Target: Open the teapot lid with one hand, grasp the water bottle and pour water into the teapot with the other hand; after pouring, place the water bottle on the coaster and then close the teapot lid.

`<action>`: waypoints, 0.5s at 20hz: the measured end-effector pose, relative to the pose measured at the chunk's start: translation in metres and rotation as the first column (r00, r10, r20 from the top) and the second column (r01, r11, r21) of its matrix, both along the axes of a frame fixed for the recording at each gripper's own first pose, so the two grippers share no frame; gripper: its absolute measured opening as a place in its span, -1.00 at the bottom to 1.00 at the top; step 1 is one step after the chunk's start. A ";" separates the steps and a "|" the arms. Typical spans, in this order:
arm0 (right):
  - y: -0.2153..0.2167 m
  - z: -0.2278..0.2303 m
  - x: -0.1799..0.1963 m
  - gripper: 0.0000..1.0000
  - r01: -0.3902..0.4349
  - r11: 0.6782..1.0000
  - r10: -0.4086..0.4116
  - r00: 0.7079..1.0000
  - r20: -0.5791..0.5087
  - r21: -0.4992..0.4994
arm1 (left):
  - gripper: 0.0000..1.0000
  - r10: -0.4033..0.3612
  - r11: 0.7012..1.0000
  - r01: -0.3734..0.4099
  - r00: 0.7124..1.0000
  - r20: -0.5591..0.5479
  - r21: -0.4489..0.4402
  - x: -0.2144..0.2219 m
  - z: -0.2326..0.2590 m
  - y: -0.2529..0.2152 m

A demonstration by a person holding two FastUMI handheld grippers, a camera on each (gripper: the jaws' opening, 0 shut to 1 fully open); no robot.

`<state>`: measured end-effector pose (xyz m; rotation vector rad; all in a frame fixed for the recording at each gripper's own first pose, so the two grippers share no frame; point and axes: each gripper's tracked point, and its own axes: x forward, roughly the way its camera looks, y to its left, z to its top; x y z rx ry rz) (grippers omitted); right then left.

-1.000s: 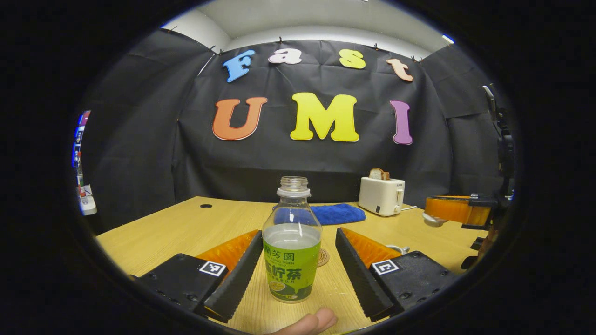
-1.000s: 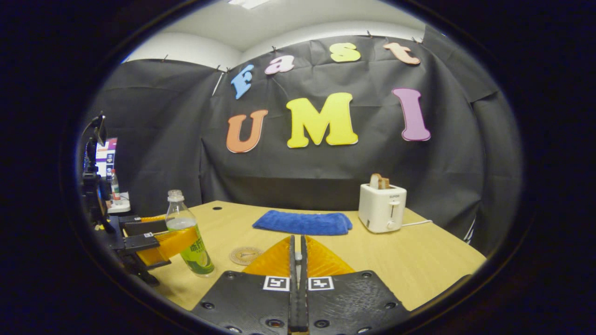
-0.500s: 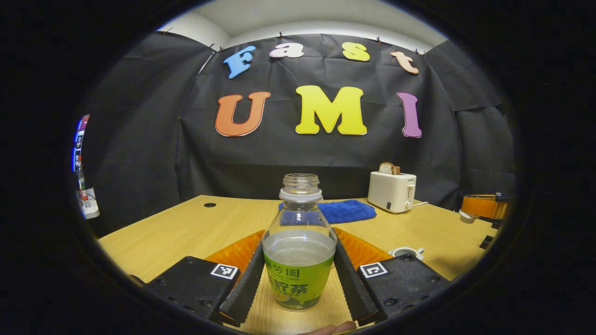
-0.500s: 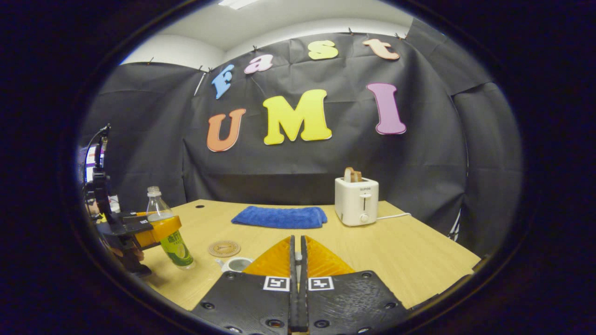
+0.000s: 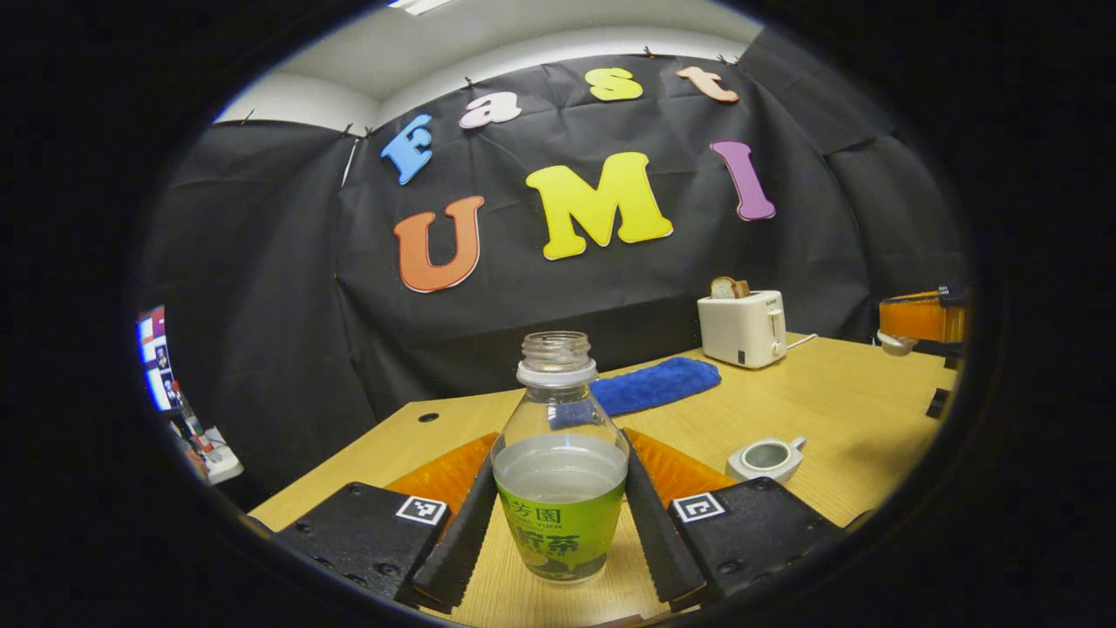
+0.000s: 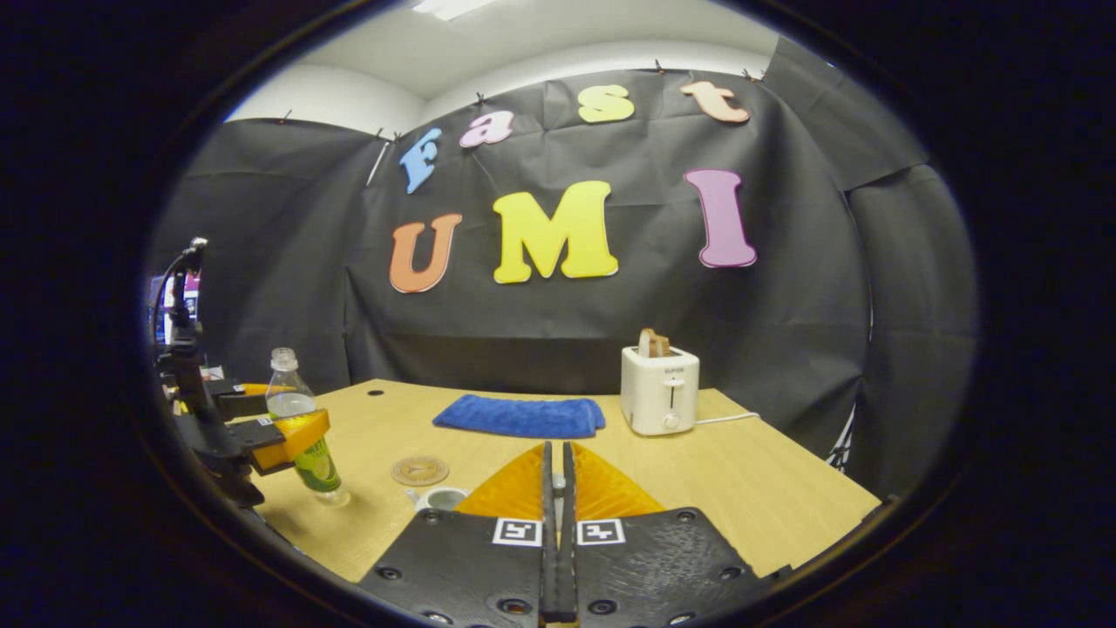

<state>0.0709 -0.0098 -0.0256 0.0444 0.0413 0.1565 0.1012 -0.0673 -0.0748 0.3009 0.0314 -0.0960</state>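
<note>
Between left tongs [image 5: 558, 523] — green-labelled bottle [image 5: 558, 488].

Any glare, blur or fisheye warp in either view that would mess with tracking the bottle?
Left gripper view: water bottle sharp and centred, faint reflections on its clear shoulder, no blown glare; table edge tilted and bowed by the fisheye. Right gripper view: bottle small near the left rim, squeezed by distortion and partly covered by the left gripper; soft shadow under it; no motion blur.
</note>
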 end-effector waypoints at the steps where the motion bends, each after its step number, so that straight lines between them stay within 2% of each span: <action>1: 0.002 0.004 -0.003 -1.00 -0.007 1.000 0.007 1.000 0.005 -0.013 | 0.57 -0.006 0.999 0.006 1.000 0.003 0.047 0.000 0.001 -0.004; 4: -0.002 0.008 -0.006 -0.99 -0.002 0.999 0.002 1.000 0.015 -0.032 | 0.57 0.008 0.981 -0.006 1.000 -0.011 0.192 0.003 -0.003 -0.009; 6: -0.005 0.008 -0.006 -0.99 -0.007 1.000 0.007 1.000 0.009 -0.025 | 0.58 0.016 0.958 -0.010 1.000 -0.017 0.288 0.007 -0.007 -0.014; 10: -0.026 0.010 -0.002 -1.00 0.042 0.999 -0.042 0.999 0.012 -0.023 | 0.56 0.074 0.877 -0.031 0.995 -0.071 0.479 0.020 -0.032 -0.008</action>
